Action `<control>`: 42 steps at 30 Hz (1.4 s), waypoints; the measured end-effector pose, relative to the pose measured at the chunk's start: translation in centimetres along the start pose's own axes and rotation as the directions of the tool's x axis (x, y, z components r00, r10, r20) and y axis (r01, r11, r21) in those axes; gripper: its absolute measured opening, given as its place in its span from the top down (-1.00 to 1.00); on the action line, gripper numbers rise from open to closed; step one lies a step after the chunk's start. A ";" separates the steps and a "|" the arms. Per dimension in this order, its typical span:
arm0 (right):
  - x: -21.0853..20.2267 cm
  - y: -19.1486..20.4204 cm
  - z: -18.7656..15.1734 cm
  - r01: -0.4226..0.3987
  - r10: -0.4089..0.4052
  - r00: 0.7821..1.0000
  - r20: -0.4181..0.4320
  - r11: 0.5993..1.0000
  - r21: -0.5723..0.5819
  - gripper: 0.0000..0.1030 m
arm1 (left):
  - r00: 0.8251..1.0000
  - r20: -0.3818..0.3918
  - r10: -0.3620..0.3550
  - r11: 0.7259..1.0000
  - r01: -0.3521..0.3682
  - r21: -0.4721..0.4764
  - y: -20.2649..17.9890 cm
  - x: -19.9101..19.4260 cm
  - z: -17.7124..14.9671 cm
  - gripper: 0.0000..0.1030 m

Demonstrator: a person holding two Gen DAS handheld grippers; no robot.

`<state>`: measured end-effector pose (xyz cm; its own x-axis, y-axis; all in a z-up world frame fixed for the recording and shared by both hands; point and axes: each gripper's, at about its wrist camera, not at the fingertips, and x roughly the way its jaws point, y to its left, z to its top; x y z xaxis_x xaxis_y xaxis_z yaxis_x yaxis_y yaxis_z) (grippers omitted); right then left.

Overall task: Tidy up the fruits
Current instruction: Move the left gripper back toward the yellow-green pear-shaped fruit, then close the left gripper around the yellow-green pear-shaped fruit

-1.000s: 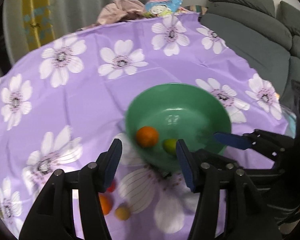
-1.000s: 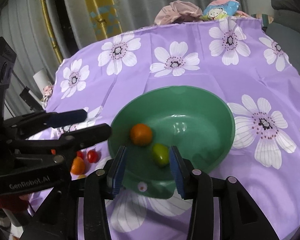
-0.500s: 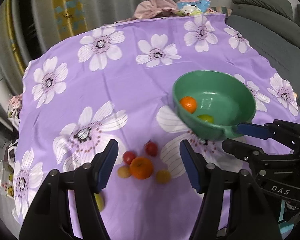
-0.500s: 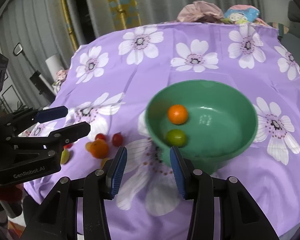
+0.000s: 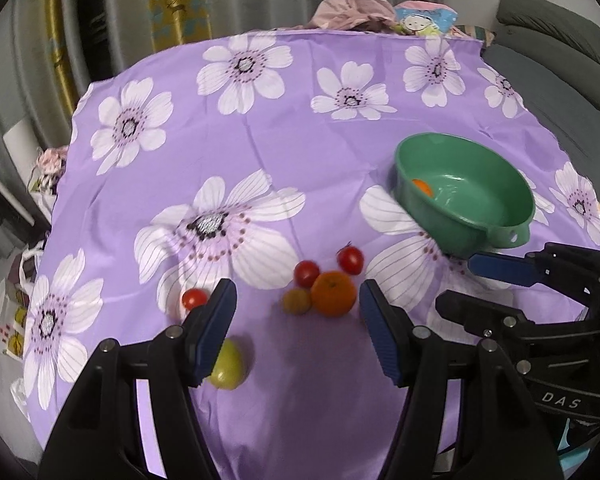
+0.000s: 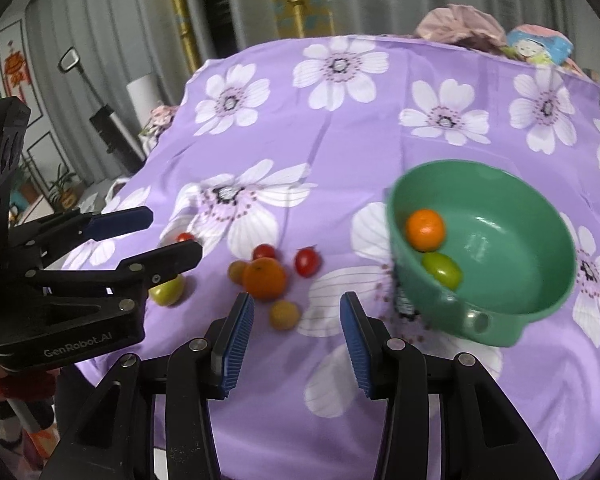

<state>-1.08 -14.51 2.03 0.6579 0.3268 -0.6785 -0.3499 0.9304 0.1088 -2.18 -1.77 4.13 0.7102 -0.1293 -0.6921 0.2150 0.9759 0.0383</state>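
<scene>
- Two grippers hang above the purple flowered tablecloth [image 5: 260,128], both empty.
- Left gripper [image 5: 296,332]: its jaws stand wide and have just been opening; nothing sits between the pads and they touch nothing. It is over the loose fruit, to the left of the green bowl [image 5: 488,216].
- Right gripper [image 6: 296,334]: jaws parted more narrowly, nothing between them, touching nothing. It hangs over the cloth at the near left of the bowl.
- Seven loose fruits lie on the cloth left of the bowl, counted from the right wrist view.
- Nearest: one small yellow-orange fruit [image 6: 284,314], and one yellow-green fruit [image 5: 228,364] farthest left of the bowl, partly behind a left pad.
- Next: one large orange [image 5: 332,294] with a second small yellowish fruit [image 5: 296,301] touching its left side.
- Beyond: three red cherry tomatoes: one [image 5: 306,273] against the orange, one [image 5: 350,260] nearer the bowl, one [image 5: 194,299] well apart to the left.
- One bowl, upright, its handle tab [image 5: 508,236] pointing toward the near edge.
- Inside the bowl, two fruits: one orange [image 6: 425,229] and one green oval fruit [image 6: 442,270], its long axis running slantwise along the near wall.
</scene>
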 end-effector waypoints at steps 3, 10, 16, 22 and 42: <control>0.6 1.0 -0.1 -0.011 0.011 1.000 -0.020 1.000 -0.020 0.12 | 1.000 -0.013 -0.004 0.999 0.003 -0.035 1.9 0.0 -0.9 -0.24; 2.5 2.9 -0.4 -0.058 0.054 0.996 -0.073 0.997 -0.054 0.12 | 0.997 -0.064 0.040 0.988 -0.049 -0.145 6.8 0.2 -3.6 -0.23; 4.2 4.3 -0.7 -0.128 0.120 0.985 -0.120 0.990 -0.061 0.12 | 0.997 -0.083 -0.005 0.978 -0.012 -0.206 9.3 0.6 -5.4 -0.21; 5.8 5.3 -0.9 -0.182 0.169 0.973 -0.158 0.981 -0.067 0.12 | 0.991 -0.078 -0.105 0.971 0.086 -0.223 9.6 1.0 -5.7 -0.18; 12.1 9.2 0.0 -0.332 0.302 0.917 -0.261 0.940 -0.076 0.12 | 0.935 -0.246 -0.255 0.958 0.210 -0.194 9.6 6.1 -4.0 0.18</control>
<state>3.67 -1.98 -5.22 0.3236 0.5378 -0.7785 -0.5982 0.7538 0.2721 1.57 7.56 -2.61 0.4442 -0.3266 -0.8343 0.2250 0.9420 -0.2490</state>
